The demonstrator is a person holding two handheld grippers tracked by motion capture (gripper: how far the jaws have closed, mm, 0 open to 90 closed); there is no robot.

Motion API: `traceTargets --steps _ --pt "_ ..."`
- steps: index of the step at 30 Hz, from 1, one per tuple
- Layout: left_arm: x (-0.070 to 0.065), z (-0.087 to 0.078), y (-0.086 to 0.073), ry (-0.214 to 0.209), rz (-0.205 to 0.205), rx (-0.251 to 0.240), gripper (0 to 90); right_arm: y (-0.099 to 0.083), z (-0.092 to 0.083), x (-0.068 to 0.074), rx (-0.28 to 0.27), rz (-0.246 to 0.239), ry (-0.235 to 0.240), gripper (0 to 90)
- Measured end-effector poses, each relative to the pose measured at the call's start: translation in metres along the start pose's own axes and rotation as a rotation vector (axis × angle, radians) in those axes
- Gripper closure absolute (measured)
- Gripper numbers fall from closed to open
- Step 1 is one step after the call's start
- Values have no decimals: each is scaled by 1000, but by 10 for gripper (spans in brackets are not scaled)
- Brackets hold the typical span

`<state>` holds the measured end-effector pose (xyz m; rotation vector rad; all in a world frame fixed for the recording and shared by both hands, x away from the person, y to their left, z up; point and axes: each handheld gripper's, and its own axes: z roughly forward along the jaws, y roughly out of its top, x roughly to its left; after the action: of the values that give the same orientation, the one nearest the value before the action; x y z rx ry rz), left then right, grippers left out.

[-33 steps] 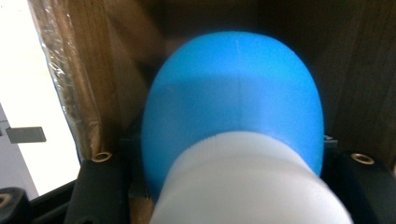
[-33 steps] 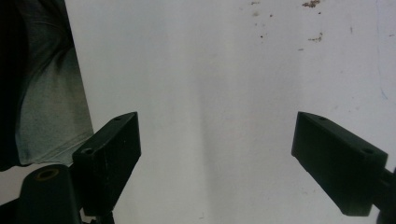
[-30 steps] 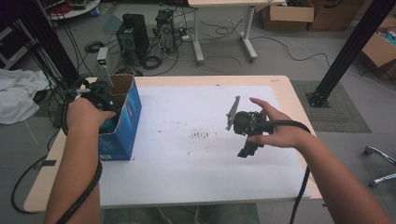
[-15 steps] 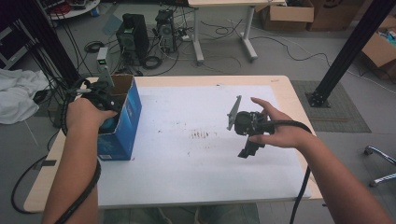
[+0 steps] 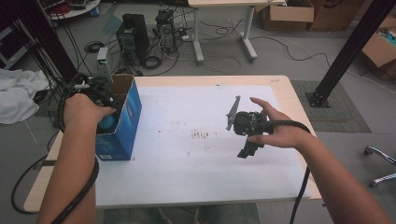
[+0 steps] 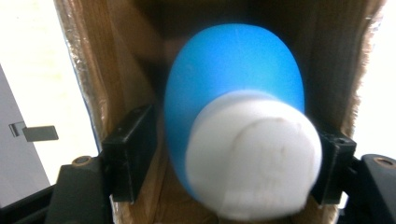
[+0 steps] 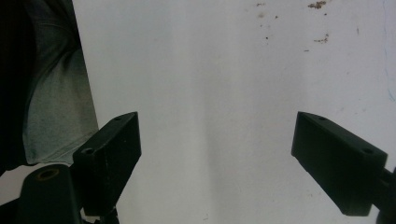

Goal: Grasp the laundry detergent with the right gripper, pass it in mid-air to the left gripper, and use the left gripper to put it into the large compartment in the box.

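Two grippers | left gripper (image 6: 219, 154) clamps blue-white bulb (image 6: 233, 93) inside box (image 5: 122, 122), 9 o'clock | right gripper (image 7: 219, 158) wide apart, 3 o'clock.

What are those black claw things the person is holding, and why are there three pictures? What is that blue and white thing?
The black things are grippers, hand-held pinchers with two jaws each. A person holds one in each hand at a table covered in white.

One picture comes from a camera up high, looking down. The other two come from little cameras riding on the grippers, looking out between the jaws.

The left gripper is reaching into an open blue cardboard box at the table's left side. Its camera shows a blue object with a white end between the jaws, inside the brown walls. It seems to be held, but I can't be sure the jaws squeeze it, or what it is.

The right gripper is wide open over the white cover, holding nothing. A few small brown specks dot the cover.
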<state>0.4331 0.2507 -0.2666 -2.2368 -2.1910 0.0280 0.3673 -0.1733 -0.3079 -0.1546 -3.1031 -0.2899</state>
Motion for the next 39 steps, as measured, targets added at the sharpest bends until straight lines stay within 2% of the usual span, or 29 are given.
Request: traceTargets --steps 7,18,21,27,33,36,39 --pt "-1 -13 -2 13 9 -23 230 0 0 0 -6 -2 -3 157" --pt "-4 -29 -3 23 26 -37 206 -1 -1 0 -1 4 -1 156" --pt "-7 -34 -4 36 46 -24 191 -1 -1 0 -2 1 -3 155" --pt "-13 -52 -5 60 77 -38 155 -2 -3 0 5 0 -2 156" --pt "-20 -70 -7 66 103 -73 142 -1 -5 0 -1 6 -3 156" --pt "-23 -76 -7 63 124 -67 94 -1 -3 -1 4 4 -2 155" --pt "-24 -82 -8 62 127 -74 100 0 -3 0 5 10 1 156"
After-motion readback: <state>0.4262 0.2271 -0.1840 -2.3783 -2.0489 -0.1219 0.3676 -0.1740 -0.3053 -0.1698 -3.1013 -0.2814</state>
